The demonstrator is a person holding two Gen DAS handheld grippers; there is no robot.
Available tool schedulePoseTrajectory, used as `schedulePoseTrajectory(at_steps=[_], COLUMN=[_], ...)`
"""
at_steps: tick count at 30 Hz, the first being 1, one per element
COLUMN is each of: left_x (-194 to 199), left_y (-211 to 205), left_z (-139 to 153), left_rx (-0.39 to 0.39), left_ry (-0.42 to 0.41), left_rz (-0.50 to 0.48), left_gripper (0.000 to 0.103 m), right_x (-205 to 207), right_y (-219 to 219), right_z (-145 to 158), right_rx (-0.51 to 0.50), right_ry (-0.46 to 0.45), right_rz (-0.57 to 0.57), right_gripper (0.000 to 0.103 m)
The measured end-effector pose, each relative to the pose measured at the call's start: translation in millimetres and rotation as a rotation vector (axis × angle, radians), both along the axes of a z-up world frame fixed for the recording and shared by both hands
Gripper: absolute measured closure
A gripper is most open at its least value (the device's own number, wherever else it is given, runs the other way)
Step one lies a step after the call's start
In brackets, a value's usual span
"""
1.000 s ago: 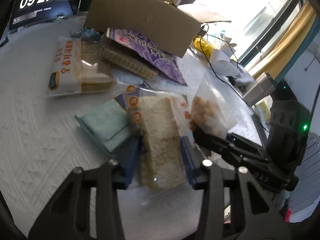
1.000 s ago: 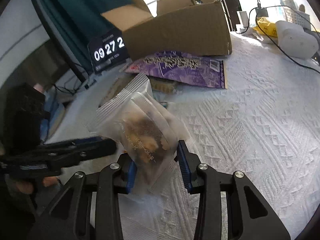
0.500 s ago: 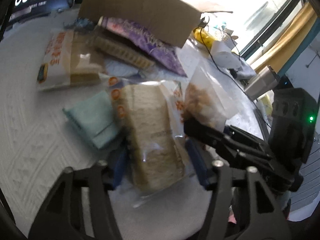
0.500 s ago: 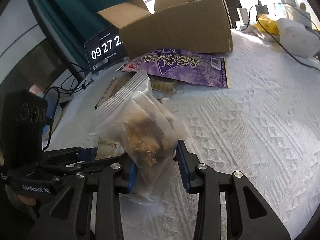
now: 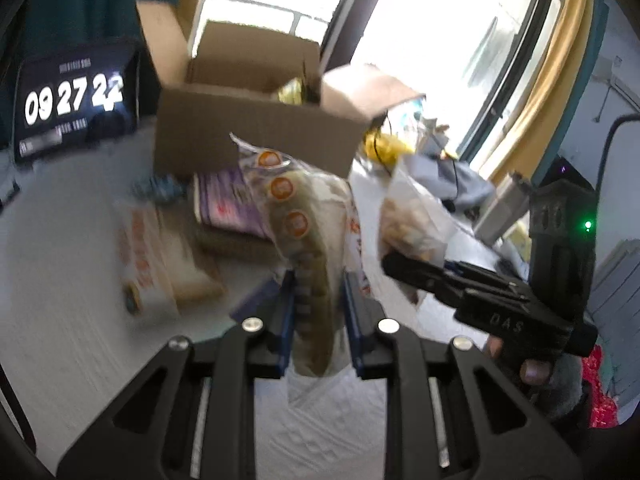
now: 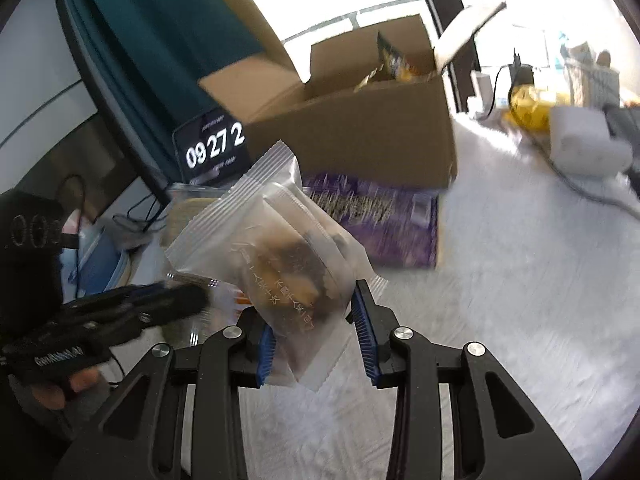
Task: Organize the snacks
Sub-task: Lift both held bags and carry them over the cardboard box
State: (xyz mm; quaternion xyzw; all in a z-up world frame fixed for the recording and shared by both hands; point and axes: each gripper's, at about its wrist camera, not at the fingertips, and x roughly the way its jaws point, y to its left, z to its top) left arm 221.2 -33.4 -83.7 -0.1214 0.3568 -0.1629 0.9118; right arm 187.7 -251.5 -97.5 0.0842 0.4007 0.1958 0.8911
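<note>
My left gripper (image 5: 318, 300) is shut on a clear bread packet with orange dots (image 5: 308, 240) and holds it upright above the table. My right gripper (image 6: 316, 320) is shut on a frosted pouch of brown pastry (image 6: 280, 252), also lifted; this pouch shows in the left wrist view (image 5: 412, 216) to the right of the bread packet. An open cardboard box (image 5: 256, 136) stands behind both, with snack bags inside (image 6: 396, 64). The left gripper shows at the left of the right wrist view (image 6: 132, 308).
On the white textured cloth (image 6: 520, 300) lie a purple snack bag (image 6: 376, 220), an orange-and-white bread packet (image 5: 156, 248) and a wafer pack. A clock display (image 5: 72, 100) stands back left. Cables, a yellow item (image 6: 528, 108) and a white device (image 6: 584, 144) lie to the right.
My left gripper closed on the bread packet and lifted it off the table, tilting toward the box. My right gripper rose with the pastry pouch toward the box.
</note>
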Motion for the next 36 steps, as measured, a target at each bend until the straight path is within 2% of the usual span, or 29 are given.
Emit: schedulePoseTrajectory(at_steps=[7, 19, 27, 36], left_x=[35, 115, 174, 231], left_y=[22, 67, 81, 76], left_z=[32, 78, 87, 86], left_rx=[0.043, 0.103, 0.133, 0.269], left_ry=[-0.089, -0.229, -0.262, -0.288], left_rz=[0.047, 0.127, 0.150, 0.189], left_gripper=[0.080, 0.080, 0.080, 0.079], right_x=[36, 120, 178, 226], right_y=[-12, -12, 2, 23], right_z=[34, 74, 79, 82], right_rx=[-0.022, -0.063, -0.081, -0.104], right_ry=[-0.087, -0.194, -0.211, -0.238], right_rz=[-0.028, -0.060, -0.046, -0.046], right_gripper=[0.066, 0.066, 0.066, 0.066])
